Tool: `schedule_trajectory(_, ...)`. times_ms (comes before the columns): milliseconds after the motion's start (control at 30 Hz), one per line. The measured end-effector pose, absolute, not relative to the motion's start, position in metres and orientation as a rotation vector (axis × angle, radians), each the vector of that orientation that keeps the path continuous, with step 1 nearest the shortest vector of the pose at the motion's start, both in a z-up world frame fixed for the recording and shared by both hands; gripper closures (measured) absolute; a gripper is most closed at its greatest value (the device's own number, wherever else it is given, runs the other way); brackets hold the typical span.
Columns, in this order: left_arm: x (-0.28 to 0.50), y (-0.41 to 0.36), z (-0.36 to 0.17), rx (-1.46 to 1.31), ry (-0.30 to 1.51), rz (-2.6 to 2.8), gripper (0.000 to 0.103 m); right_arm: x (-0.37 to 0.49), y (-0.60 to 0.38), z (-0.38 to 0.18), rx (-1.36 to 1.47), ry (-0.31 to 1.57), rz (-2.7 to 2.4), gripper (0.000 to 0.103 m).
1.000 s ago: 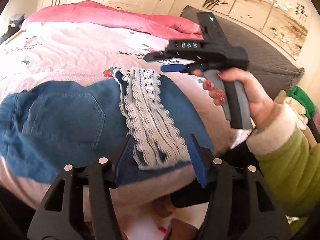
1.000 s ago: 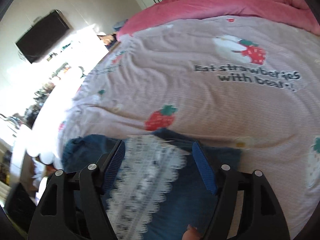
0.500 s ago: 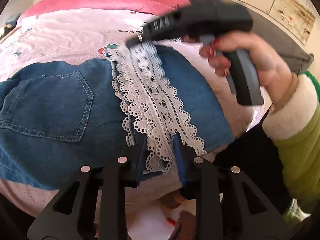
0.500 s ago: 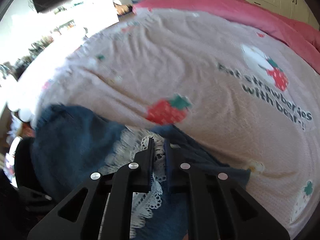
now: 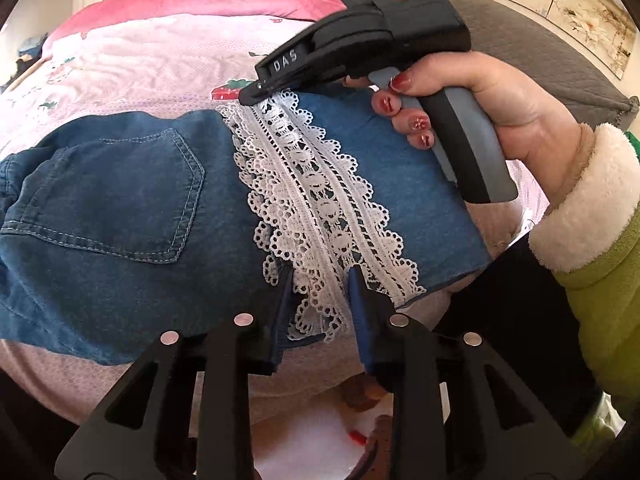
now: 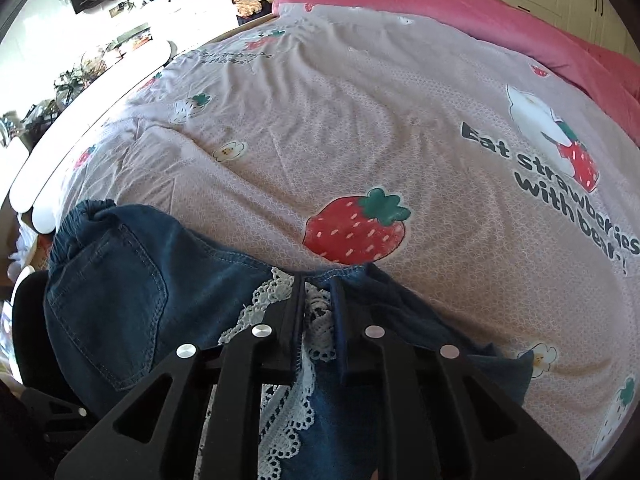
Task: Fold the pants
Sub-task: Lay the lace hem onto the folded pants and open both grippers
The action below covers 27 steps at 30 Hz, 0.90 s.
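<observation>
Blue denim pants [image 5: 120, 208] lie flat on the bed, back pocket up, with a white lace band [image 5: 304, 184] running across the leg. My left gripper [image 5: 320, 280] pinches the near end of the lace, which is bunched between its pads; its jaws are opening slightly. The right gripper [image 5: 250, 98], held by a hand [image 5: 500, 100], bites the far end of the same lace. In the right wrist view the right gripper [image 6: 318, 280] is shut on the lace [image 6: 260, 300] and the pants' [image 6: 112, 292] hem edge.
The pants rest on a pink strawberry-print bed cover [image 6: 320, 120] that spreads wide beyond them. A rose duvet [image 5: 200, 0] lies at the far side, with a grey headboard [image 5: 520, 40] to the right. The bed's near edge runs just under my left gripper.
Both grippers went from wide open to closed on the lace band. The right gripper dropped onto the far end of the lace and rolled; the left sank a little onto the near end.
</observation>
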<state>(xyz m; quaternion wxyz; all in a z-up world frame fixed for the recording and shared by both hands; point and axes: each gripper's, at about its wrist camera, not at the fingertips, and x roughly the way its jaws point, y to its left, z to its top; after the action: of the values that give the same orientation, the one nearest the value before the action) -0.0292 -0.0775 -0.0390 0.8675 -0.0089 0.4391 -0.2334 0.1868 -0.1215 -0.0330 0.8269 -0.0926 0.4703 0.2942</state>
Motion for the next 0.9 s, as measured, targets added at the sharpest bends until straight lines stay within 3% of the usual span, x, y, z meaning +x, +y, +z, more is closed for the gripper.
schedule_trajectory(133, -0.026, -0.076, -0.037, -0.013, 0.922, -0.477, 0.081, 0.186, -0.122, -0.030, -0.181, 0.999, 0.621, 0.089)
schedule_trajectory(200, -0.026, -0.074, -0.036, -0.011, 0.925, -0.471, 0.078, 0.184, -0.124, -0.025, -0.147, 1.003, 0.629, 0.083)
schedule_trajectory(267, -0.026, -0.074, -0.034, -0.009, 0.920, -0.468, 0.076, 0.181, -0.132, -0.014, -0.071, 0.992, 0.652, 0.050)
schedule_trajectory(300, -0.027, -0.072, -0.030, -0.019, 0.911, -0.469, 0.075, 0.179, -0.135, -0.009, -0.062, 0.976, 0.650, 0.046)
schedule_trajectory(367, -0.028, -0.067, -0.024, -0.023, 0.894, -0.455, 0.069, 0.176, -0.138, 0.001, -0.057, 0.948, 0.653, 0.045)
schedule_trajectory(500, -0.032, -0.055, -0.013, -0.028, 0.861, -0.424, 0.069, 0.168, -0.146, 0.010, -0.061, 0.914, 0.625, 0.043)
schedule_trajectory(600, -0.036, -0.041, -0.001, -0.036, 0.832, -0.377, 0.060, 0.163, -0.148, 0.011, -0.068, 0.907, 0.617, 0.041)
schedule_trajectory(733, -0.042, -0.025, 0.011, -0.051, 0.813, -0.326, 0.052, 0.154, -0.145, 0.012, -0.084, 0.897, 0.613, 0.028)
schedule_trajectory(900, -0.048, -0.011, 0.014, -0.076, 0.816, -0.276, 0.039, 0.141, -0.137, 0.015, -0.093, 0.876, 0.645, 0.021)
